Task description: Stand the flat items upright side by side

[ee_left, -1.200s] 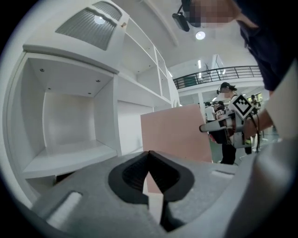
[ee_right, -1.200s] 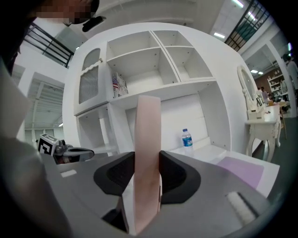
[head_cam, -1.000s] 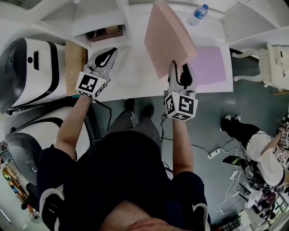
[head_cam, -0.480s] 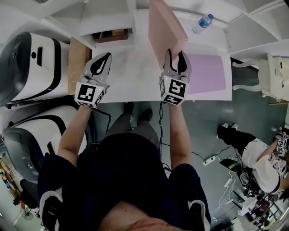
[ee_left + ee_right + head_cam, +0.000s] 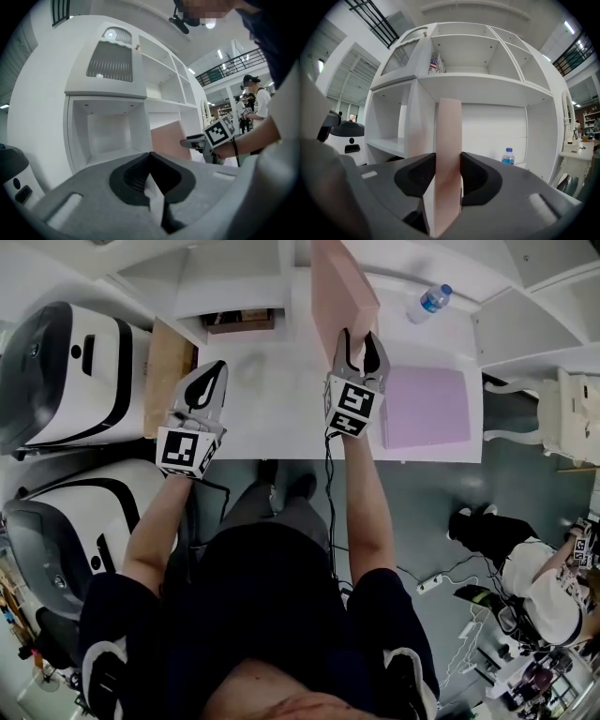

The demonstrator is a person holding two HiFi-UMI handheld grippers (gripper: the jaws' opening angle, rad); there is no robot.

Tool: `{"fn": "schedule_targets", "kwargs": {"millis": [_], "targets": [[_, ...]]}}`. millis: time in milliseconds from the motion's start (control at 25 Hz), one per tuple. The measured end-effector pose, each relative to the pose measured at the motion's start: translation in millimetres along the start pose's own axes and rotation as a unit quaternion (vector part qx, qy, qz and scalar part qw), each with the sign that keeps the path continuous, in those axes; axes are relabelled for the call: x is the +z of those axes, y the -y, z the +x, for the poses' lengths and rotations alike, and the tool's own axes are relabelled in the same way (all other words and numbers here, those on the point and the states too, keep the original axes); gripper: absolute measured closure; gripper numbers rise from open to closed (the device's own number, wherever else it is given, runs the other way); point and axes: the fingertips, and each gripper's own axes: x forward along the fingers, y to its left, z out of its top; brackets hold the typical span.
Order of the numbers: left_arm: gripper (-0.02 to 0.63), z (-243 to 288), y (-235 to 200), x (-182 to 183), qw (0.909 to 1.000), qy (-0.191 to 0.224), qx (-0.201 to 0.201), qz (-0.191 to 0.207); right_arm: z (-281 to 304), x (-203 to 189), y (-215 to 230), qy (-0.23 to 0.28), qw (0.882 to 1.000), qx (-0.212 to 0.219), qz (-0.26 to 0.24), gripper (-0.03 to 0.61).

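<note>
RIGHT: right gripper [image 5: 353, 345] clamped on near edge of pink board [image 5: 342, 287]; board upright over table [image 5: 272, 418] | LEFT: left gripper [image 5: 210, 371] jaws together, empty | VIEWS: only head view shows purple sheet [image 5: 427, 407] flat, right of board; only right gripper view shows flag [image 5: 436, 63] on upper shelf | AROUND: bottle [image 5: 429, 301] behind sheet; divider [image 5: 419, 126] just left of board

The left gripper [image 5: 151, 161] fills the lower frame, jaws pressed together with nothing between them. Beyond it a white shelf unit [image 5: 112, 136] spans the centre. Right of centre, the right gripper [image 5: 186, 142] grips the near edge of an upright pink board [image 5: 165, 139].
</note>
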Motion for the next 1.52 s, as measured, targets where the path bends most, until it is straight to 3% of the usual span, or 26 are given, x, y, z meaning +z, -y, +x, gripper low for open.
{"fn": "schedule_targets", "kwargs": {"millis": [960, 1200, 1520], "targets": [[0.612, -9, -22, -8, 0.9997, -0.006, 0.023, -0.003, 78, -26, -41, 0.023, 0.999, -0.04, -0.006, 0.419], [0.612, -8, -25, -10, 0.9997, -0.007, 0.025, -0.006, 85, -35, -51, 0.024, 0.999, -0.035, -0.003, 0.416], [0.612, -9, -24, -17, 0.9996, -0.013, 0.023, -0.007, 87, -55, -69, 0.003, 0.999, -0.018, -0.036, 0.407]]}}
